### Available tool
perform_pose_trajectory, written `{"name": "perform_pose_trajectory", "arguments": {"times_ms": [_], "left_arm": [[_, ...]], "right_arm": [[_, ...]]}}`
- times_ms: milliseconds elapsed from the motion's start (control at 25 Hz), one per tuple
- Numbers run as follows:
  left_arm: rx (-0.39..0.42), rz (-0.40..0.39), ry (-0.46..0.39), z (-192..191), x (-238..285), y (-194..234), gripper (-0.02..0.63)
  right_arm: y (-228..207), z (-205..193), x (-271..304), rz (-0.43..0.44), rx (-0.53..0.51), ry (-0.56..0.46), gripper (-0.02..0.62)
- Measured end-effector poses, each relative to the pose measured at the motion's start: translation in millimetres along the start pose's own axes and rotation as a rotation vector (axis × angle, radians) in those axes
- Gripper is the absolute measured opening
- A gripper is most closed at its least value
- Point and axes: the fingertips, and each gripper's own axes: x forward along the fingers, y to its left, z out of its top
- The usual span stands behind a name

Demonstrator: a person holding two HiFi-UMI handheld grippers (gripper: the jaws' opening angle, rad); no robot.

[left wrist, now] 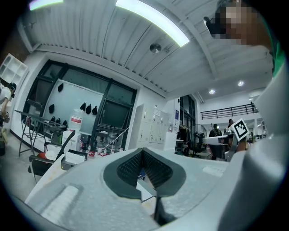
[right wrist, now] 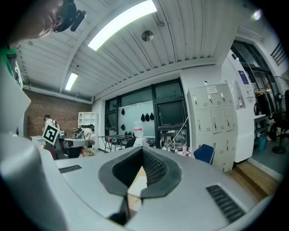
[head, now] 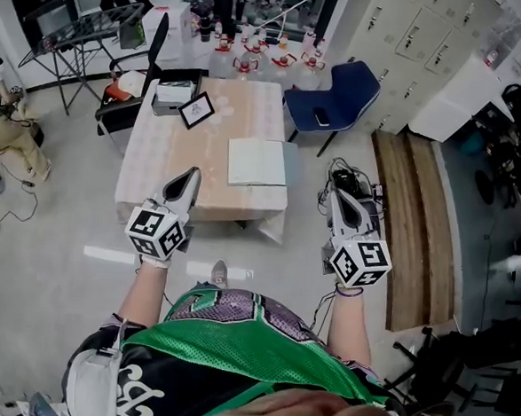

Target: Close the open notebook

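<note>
Both my tools are empty, jaws pressed together. The left tool (head: pixel 190 175) hangs over the table's (head: pixel 158 151) near edge and the right tool (head: pixel 338 199) is off its right side. The open notebook (head: pixel 257 162) lies flat on the table's near right part, at 2 o'clock from the left tool. I'd slip one closed tip under an outer cover edge, lift, and fold it over the spine — slowly, or the book slides.

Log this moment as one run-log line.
left gripper shut, empty | right gripper shut, empty | notebook open on table, untouched
</note>
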Motion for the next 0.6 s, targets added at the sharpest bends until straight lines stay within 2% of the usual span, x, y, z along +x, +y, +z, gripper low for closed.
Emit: {"name": "perform_pose_trajectory", "arguments": {"times_ms": [240,600], "left_arm": [[-0.005,0.004,0.005,11,33,49,0.017],[0.020,0.006,0.009,28,76,117,0.017]], "right_arm": [[-10,1,55,-0.005,0.028,0.022,0.003],[-25,13,131,-0.050,-0.006,0.033,0.003]]}}
